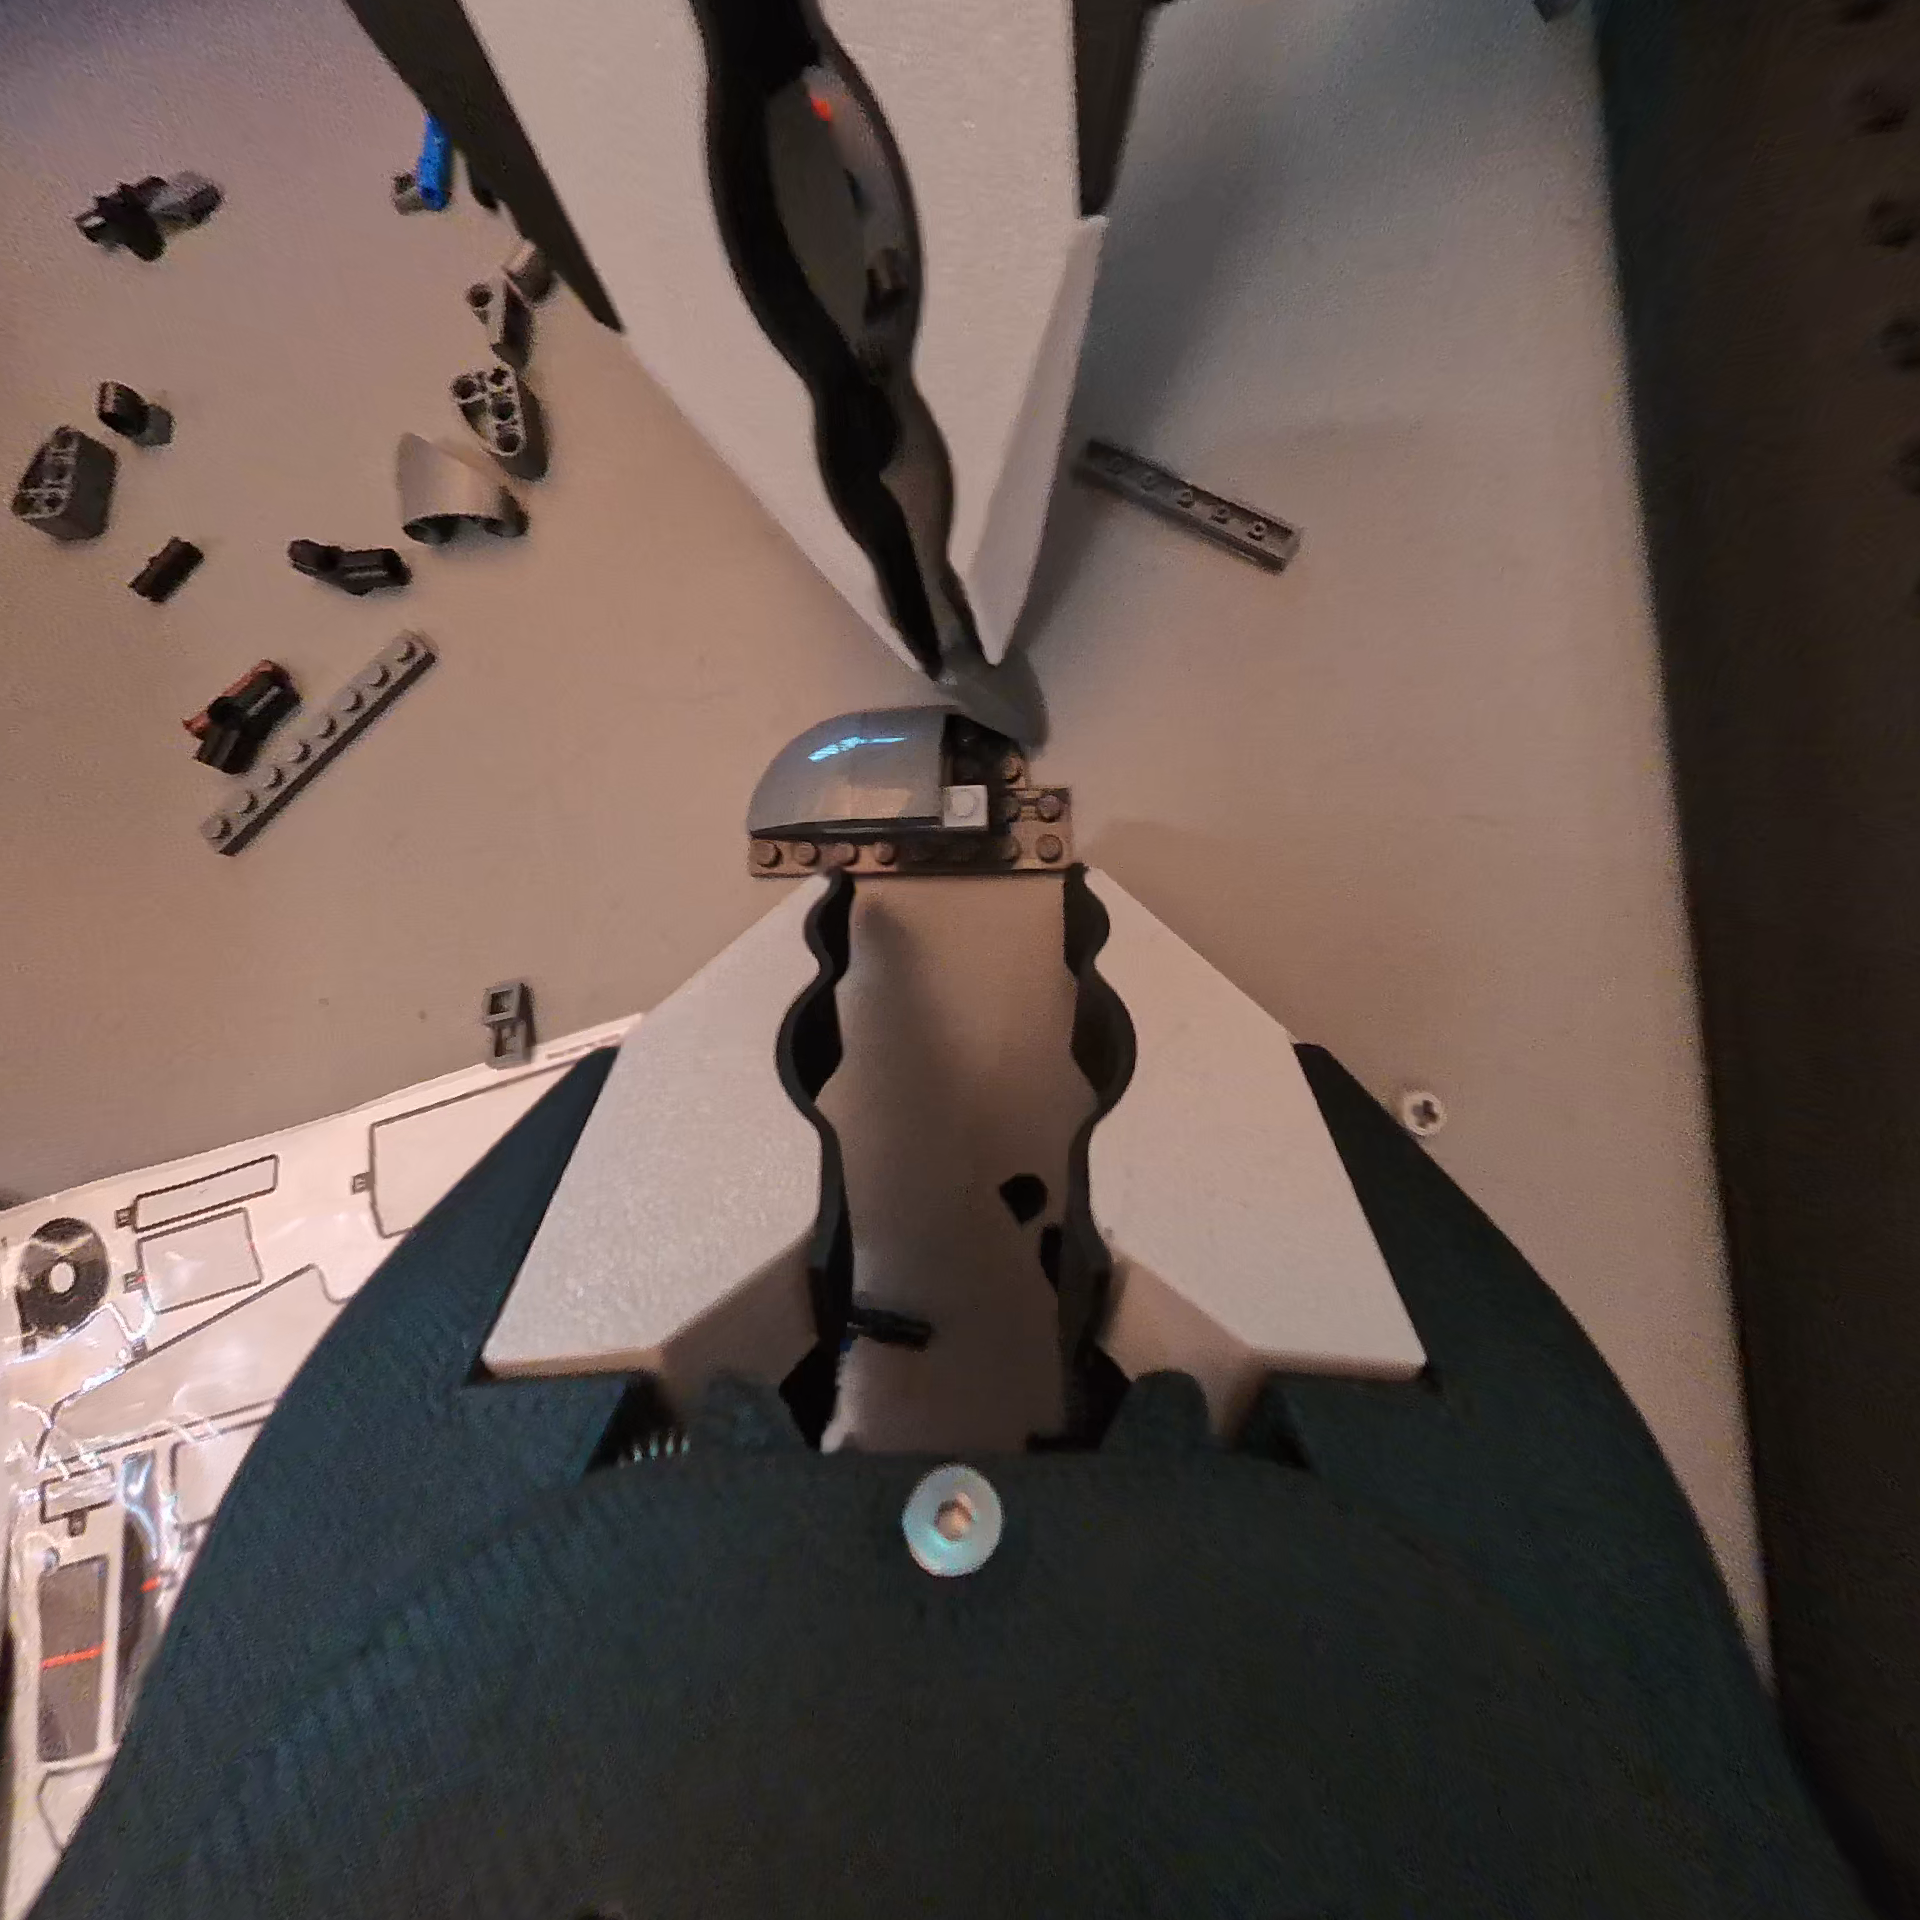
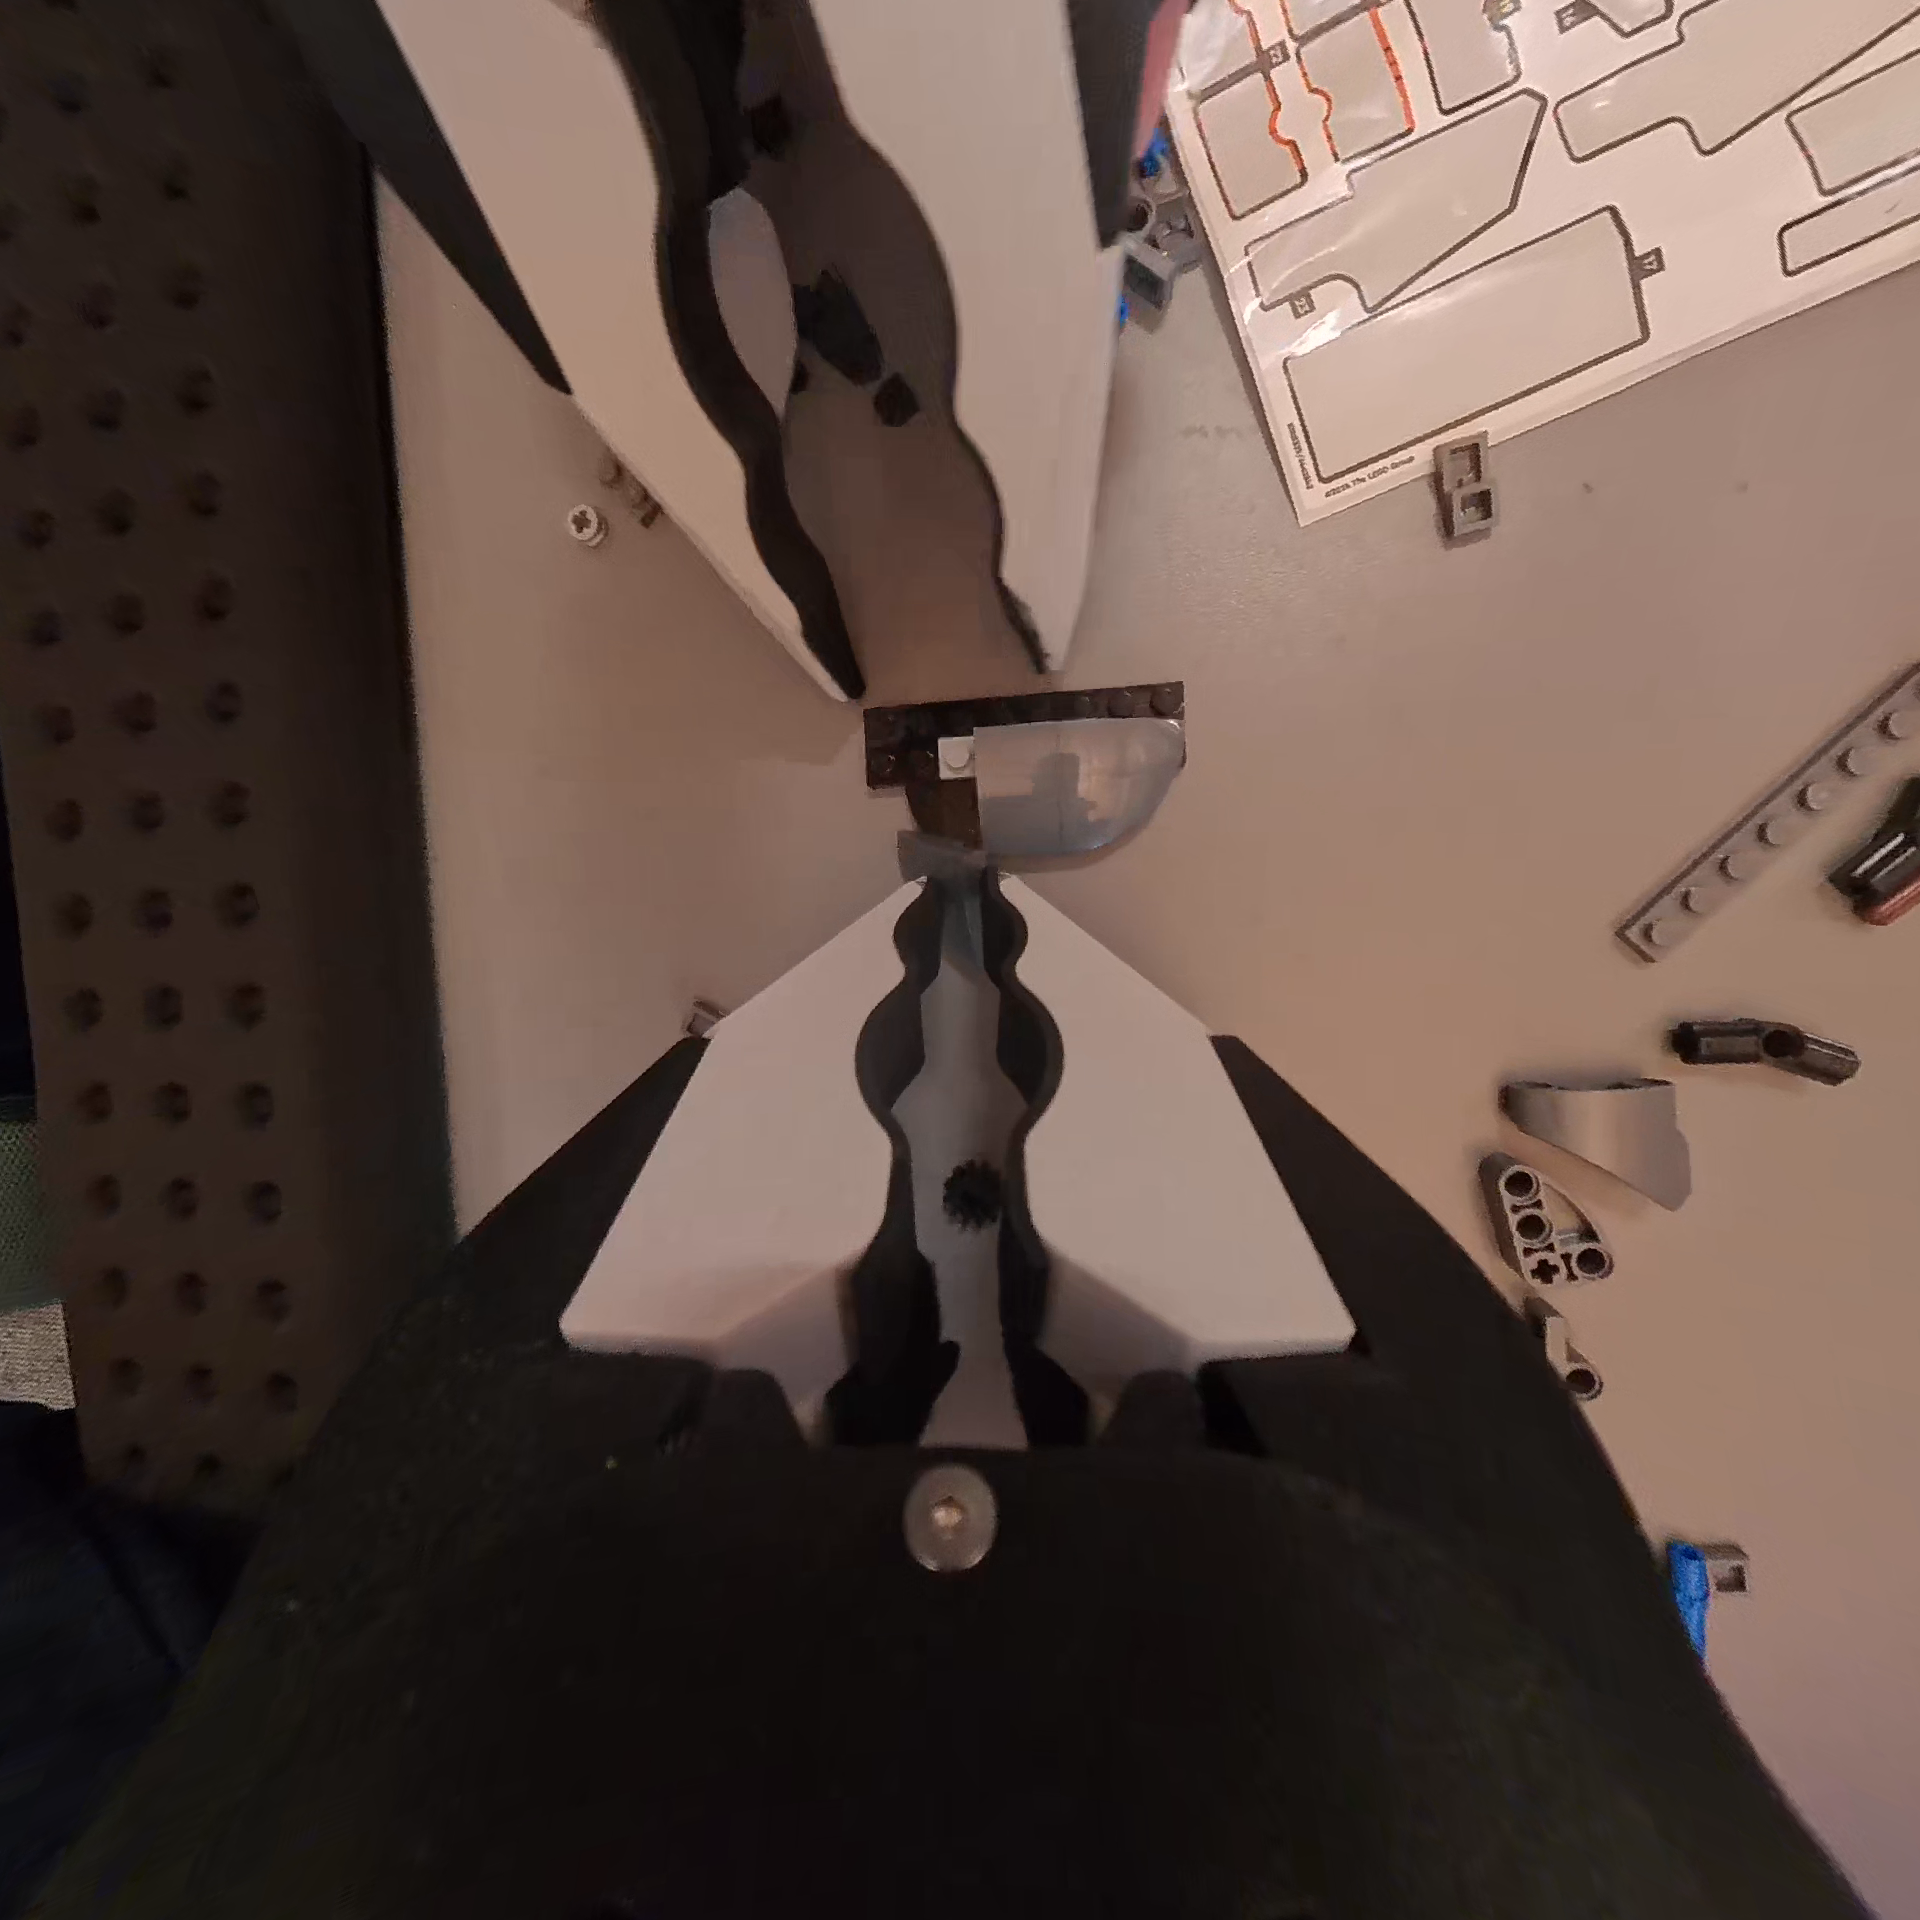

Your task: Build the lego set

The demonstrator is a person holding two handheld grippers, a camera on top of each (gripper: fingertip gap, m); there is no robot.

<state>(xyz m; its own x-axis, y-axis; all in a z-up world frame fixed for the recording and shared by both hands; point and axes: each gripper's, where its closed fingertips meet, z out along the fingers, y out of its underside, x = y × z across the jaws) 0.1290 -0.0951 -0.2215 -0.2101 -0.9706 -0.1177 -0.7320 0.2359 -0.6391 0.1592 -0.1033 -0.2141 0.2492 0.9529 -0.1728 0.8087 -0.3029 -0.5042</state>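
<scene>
The small dark-grey studded plate assembly with a rounded grey shell brick on top lies on the table directly between the two claws, early in the build, since many loose grey and black pieces, a long grey studded strip and a sticker sheet lie unused off to the sides. The left gripper stands wide apart, fingertips butted against the plate's near edge, bracing rather than gripping. The right gripper is clenched on a small grey piece at the assembly's far edge.
</scene>
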